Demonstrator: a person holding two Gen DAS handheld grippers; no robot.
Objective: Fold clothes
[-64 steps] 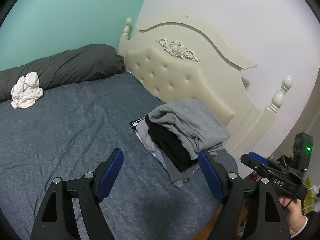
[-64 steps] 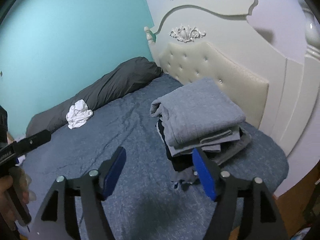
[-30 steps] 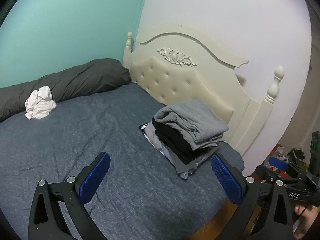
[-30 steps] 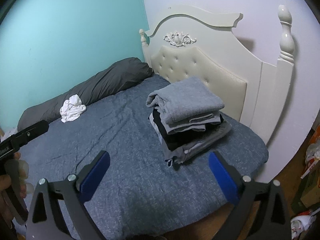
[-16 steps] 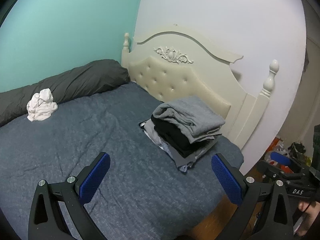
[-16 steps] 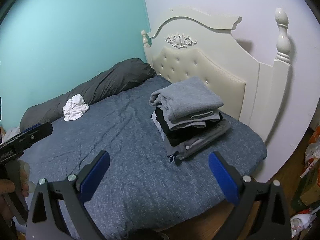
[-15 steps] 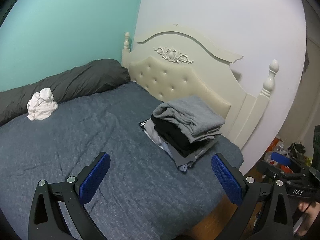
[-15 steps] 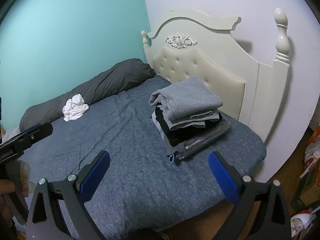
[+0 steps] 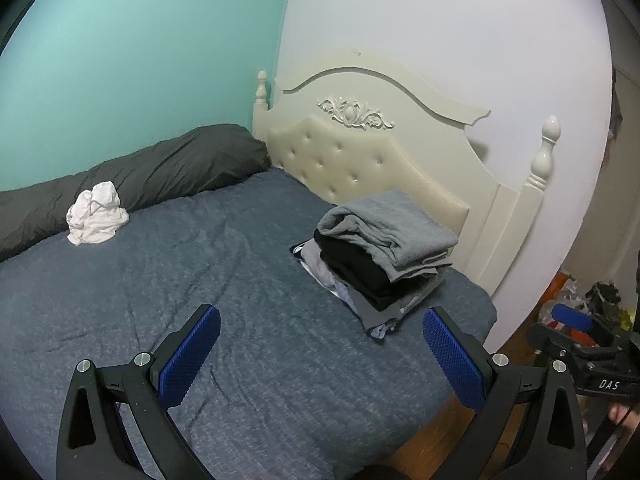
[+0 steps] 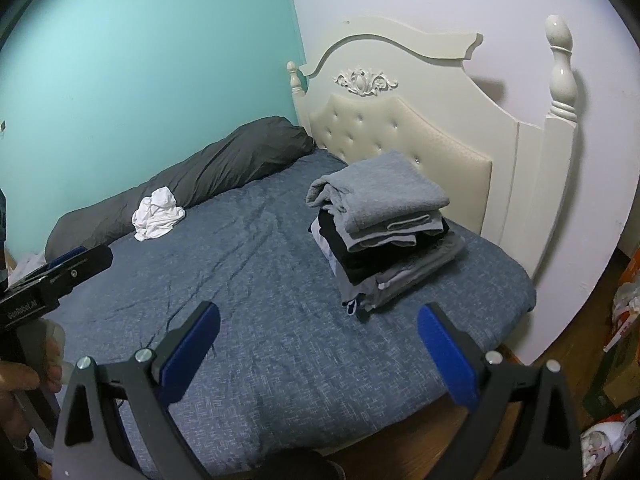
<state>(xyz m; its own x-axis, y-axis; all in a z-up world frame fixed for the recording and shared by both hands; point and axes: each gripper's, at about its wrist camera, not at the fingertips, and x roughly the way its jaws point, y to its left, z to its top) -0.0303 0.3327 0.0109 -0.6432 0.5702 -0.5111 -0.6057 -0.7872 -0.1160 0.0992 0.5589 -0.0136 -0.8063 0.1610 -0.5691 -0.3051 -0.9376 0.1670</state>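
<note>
Stack of folded clothes [image 9: 380, 256] sits on bed [image 9: 224, 280] near headboard [image 9: 372, 152], smaller in both views vs 2 s ago: both grippers have pulled back, jaws now wider. Left gripper [image 9: 320, 354] and right gripper [image 10: 318, 350] spread wide, holding nothing, touching nothing. Blue textured pads. Crumpled white garment [image 9: 96, 220] lies by dark pillow [image 9: 160, 168], well apart from stack.
</note>
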